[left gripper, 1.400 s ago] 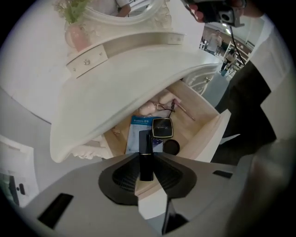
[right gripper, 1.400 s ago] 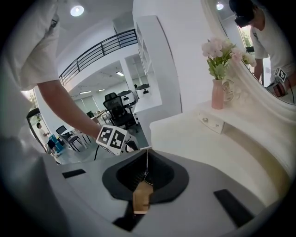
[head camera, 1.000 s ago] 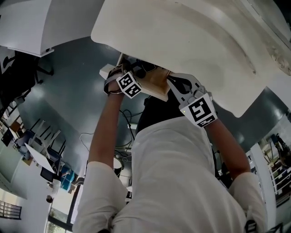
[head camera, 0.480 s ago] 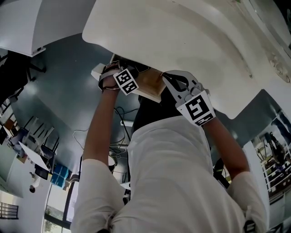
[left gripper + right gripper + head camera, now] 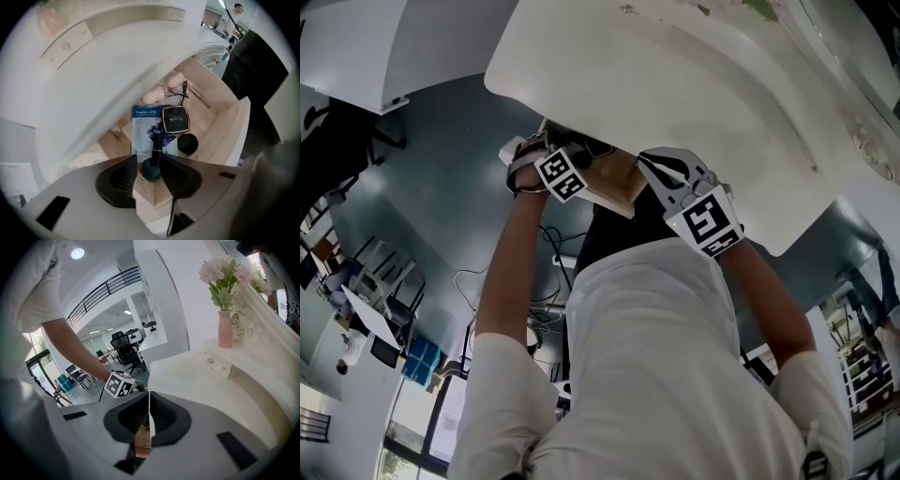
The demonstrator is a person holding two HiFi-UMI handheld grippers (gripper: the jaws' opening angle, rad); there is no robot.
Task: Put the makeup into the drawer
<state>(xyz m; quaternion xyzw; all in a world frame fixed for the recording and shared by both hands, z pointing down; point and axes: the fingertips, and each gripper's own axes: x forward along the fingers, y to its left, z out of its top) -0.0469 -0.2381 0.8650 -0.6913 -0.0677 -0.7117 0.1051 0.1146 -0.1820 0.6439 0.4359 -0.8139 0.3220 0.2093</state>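
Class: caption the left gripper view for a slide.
Left claw, jaws just opened, dark makeup tube between them, over the sachet in the open drawer.

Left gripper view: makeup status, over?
Left gripper jaws just opened, dark green-based tube between them, above open drawer. Right gripper shut on drawer front. Blueberry sachet, compact underneath.

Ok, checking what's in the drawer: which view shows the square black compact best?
The left gripper view: it looks down into the open drawer, where the compact lies at a blue sachet's corner. The head view shows only the drawer's wooden outside; the right gripper view shows no compact.
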